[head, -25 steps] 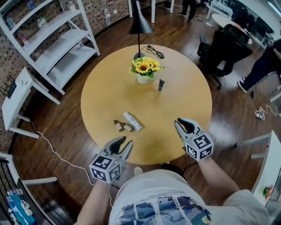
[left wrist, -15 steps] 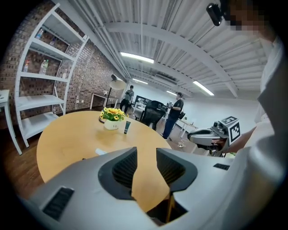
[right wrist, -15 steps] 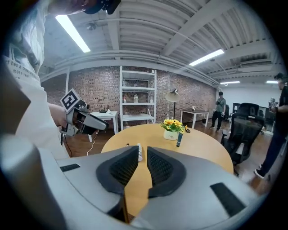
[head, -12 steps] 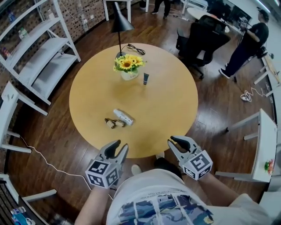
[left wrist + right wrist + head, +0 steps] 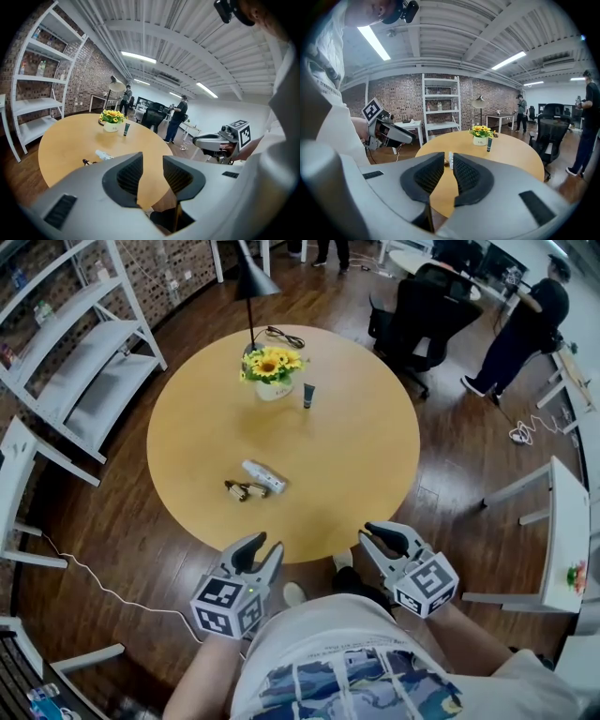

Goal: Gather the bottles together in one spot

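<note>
On the round wooden table (image 5: 356,456) a white bottle (image 5: 263,475) lies on its side, with small brown bottles (image 5: 242,489) lying just left of it. A small dark bottle (image 5: 308,396) stands upright beside the sunflower vase (image 5: 272,371) at the far side. My left gripper (image 5: 263,546) and right gripper (image 5: 367,532) hover off the table's near edge, close to my body. Both are open and hold nothing; the right one's gap is narrow. In the left gripper view the left gripper (image 5: 152,161) points toward the white bottle (image 5: 104,155). The right gripper (image 5: 448,161) faces the white bottle (image 5: 450,157) too.
A black floor lamp (image 5: 251,277) stands behind the vase. White shelving (image 5: 75,343) is at the left, and white desks stand at the left (image 5: 19,474) and right (image 5: 562,540). An office chair (image 5: 422,306) and a person (image 5: 525,320) are at the far right. A cable (image 5: 94,577) runs on the floor.
Both grippers have drawn back from over the table's near edge toward my body, and the view has shifted. The bottles have not moved.
</note>
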{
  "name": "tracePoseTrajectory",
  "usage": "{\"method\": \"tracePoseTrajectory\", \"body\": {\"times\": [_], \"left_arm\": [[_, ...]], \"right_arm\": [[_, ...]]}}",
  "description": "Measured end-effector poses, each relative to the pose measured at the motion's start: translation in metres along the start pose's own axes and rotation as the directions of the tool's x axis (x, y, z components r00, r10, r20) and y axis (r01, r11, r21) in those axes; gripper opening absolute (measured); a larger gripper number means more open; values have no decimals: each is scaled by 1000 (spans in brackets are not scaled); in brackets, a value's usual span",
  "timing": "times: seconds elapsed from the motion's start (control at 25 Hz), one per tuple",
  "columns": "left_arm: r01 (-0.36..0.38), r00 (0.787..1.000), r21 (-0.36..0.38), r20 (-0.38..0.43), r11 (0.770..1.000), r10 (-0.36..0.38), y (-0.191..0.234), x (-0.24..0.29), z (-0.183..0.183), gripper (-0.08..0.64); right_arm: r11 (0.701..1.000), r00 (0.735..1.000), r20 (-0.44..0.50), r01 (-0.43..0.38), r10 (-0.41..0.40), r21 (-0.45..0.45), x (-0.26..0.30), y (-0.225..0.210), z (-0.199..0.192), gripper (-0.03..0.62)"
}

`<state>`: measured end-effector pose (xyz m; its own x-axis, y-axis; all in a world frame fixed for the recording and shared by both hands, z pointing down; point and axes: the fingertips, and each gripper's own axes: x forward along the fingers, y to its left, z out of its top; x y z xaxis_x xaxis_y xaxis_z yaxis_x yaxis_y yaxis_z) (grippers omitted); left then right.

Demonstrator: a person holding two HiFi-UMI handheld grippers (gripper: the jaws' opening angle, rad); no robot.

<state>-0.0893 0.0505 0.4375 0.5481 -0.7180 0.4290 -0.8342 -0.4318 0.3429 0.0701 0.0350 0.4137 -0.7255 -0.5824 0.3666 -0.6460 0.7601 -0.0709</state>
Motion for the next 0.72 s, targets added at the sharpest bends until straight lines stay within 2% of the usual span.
{"method": "tracePoseTrajectory", "body": {"times": [0.2,0.32,0.52,0.72], "left_arm": [[33,999,-29,21,999,-32,3,-1,-1,134],[19,1000,-48,-13,999,-19,16,5,-14,166],[-83,995,-93,-71,992,76,63,23,-42,166],[-199,974,-179,-140,964,175,128,51,-61,166]], "right_arm": [[1000,1000,-3,2,-2,-16,-1,2,0,58],[1000,1000,-21,14,-13,12,-3,4,-1,60],[1000,998,-55,23,-23,1,-1,-4,-11,91],[999,997,-70,22,-24,-37,8,-18,-8,141]]}}
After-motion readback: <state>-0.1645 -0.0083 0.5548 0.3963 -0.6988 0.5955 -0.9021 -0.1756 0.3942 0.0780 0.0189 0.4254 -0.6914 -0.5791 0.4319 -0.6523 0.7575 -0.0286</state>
